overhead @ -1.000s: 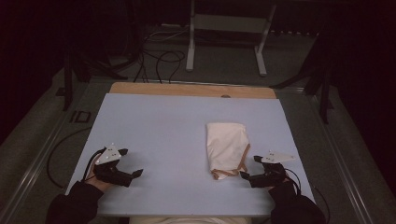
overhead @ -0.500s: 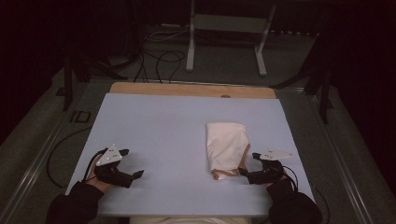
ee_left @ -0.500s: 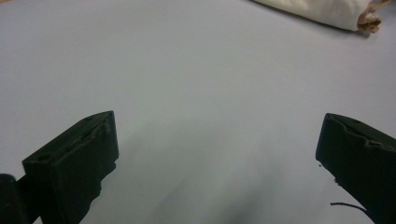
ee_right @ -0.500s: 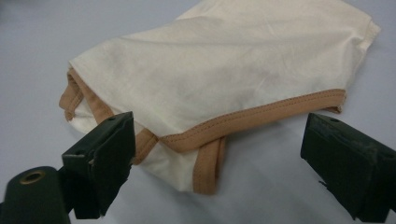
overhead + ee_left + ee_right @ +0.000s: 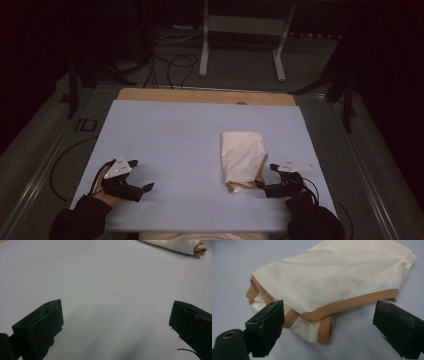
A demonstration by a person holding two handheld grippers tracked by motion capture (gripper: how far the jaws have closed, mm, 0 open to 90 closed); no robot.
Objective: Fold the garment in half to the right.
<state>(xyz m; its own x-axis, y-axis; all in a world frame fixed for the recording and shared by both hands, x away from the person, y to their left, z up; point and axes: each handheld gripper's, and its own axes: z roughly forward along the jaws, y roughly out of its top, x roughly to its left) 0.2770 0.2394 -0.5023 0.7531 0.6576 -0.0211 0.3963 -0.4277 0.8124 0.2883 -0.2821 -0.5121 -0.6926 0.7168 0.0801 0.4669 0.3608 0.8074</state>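
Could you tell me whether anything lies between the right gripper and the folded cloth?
Nothing visible does. The right gripper is open, right at the near, tan-trimmed edge of the cloth, and in the right gripper view that edge lies between its jaws with only bare table around it. The left gripper is well off to the side.

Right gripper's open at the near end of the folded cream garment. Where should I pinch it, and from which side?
Take the tan-trimmed hem at the near right corner of the folded cream garment, coming in low from its right, where the right gripper already faces it, jaws apart. The binding there is thick and lifts slightly off the table, so a jaw could probably slide under.
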